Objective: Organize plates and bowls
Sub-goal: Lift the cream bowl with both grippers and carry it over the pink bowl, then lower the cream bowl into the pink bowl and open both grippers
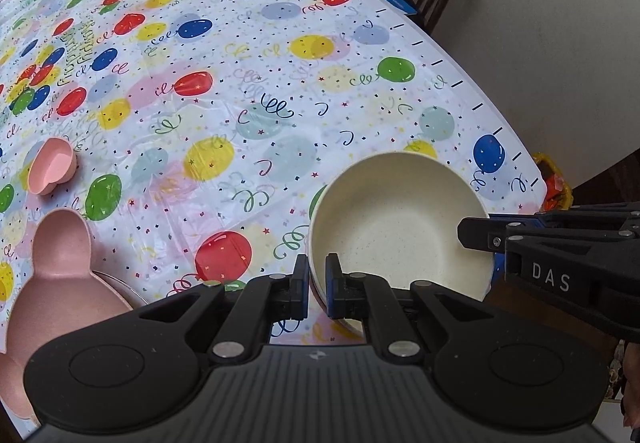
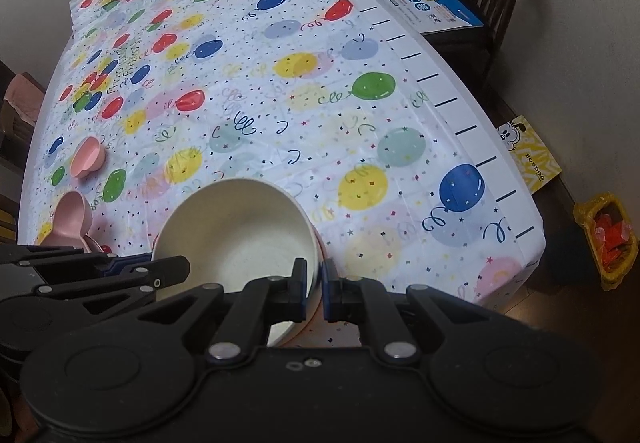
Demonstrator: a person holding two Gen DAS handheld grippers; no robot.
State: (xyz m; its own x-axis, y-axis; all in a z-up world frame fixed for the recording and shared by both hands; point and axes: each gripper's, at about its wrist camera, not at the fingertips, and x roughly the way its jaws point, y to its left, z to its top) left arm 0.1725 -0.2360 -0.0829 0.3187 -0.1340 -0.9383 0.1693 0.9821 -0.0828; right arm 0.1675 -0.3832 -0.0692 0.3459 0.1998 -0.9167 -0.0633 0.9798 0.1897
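Left gripper [image 1: 317, 285] and right gripper [image 2: 321, 289] were both clamped on opposite rims of the cream bowl [image 1: 394, 221], judged light, rigid, slick; thin rim deemed the best purchase.

Your left gripper [image 1: 317, 285] and right gripper [image 2: 321, 289] pinch opposite rims of the bowl [image 1: 400, 223]; the heart dish [image 1: 52, 165] sits way left of your fingers.

The pink plate [image 1: 60, 283] is cut off at the frame's left edge.
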